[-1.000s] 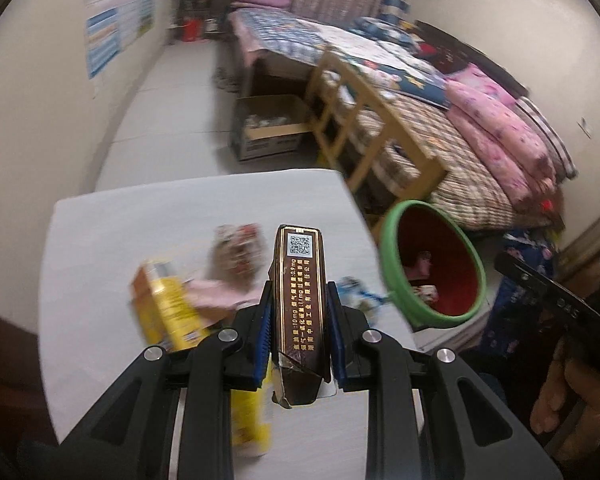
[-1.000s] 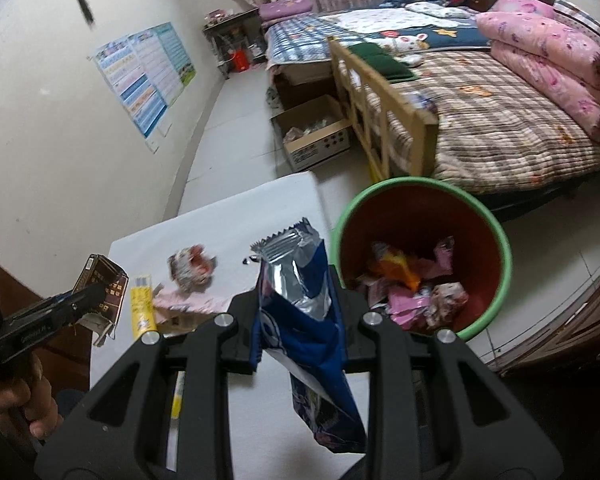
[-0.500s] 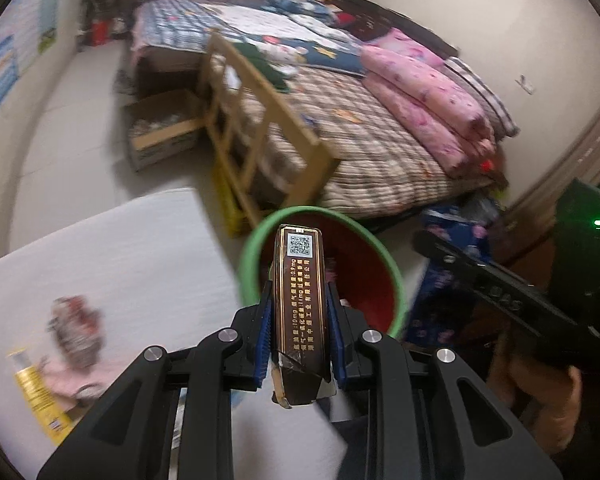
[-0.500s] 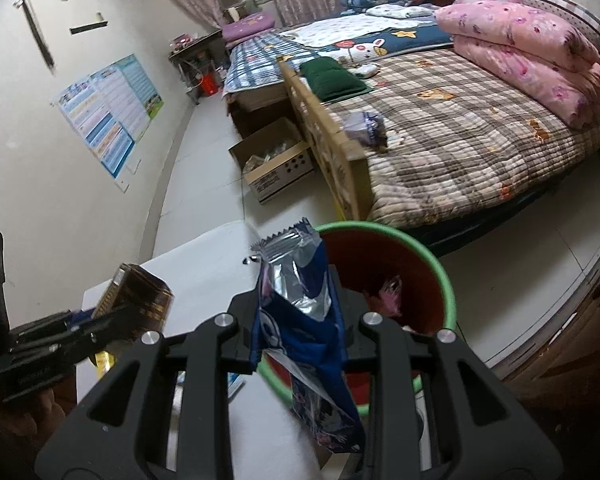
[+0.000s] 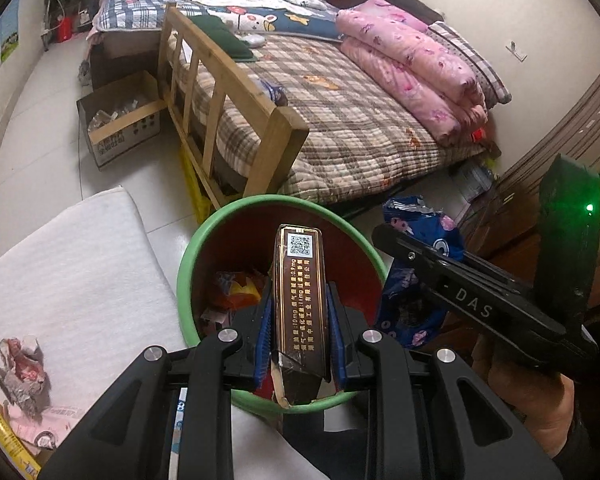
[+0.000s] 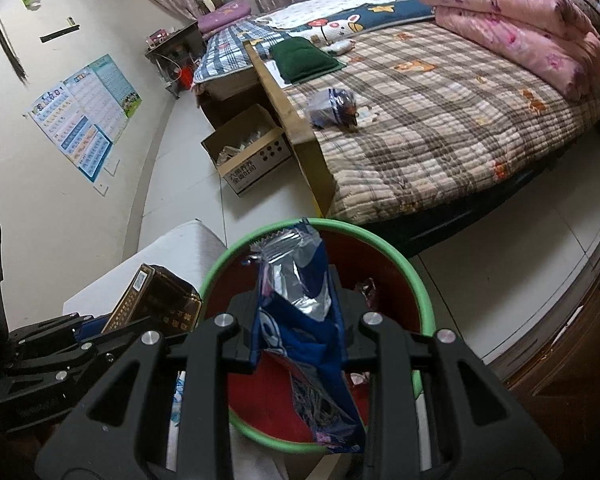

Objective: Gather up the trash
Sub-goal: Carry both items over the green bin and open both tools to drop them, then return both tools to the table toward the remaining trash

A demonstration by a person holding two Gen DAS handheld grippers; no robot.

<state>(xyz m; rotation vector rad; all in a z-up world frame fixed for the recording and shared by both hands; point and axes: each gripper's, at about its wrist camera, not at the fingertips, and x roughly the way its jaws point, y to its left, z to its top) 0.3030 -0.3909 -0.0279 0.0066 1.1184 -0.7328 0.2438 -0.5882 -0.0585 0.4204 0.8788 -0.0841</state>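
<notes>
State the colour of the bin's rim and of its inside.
The bin has a green rim and a red inside, clearest in the right wrist view.

Both tongs moved right, off the desk [image 5: 72,272], to the bin [image 5: 284,204]. Left tongs [image 5: 298,300] now carry the brown carton [image 5: 300,300] over its red inside; right tongs [image 6: 296,300] hold the blue wrapper [image 6: 300,320] above it too.

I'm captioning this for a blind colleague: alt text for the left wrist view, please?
The left tongs grip a dark brown box above a green-rimmed bin holding wrappers. The right tongs hold a blue wrapper alongside.
</notes>
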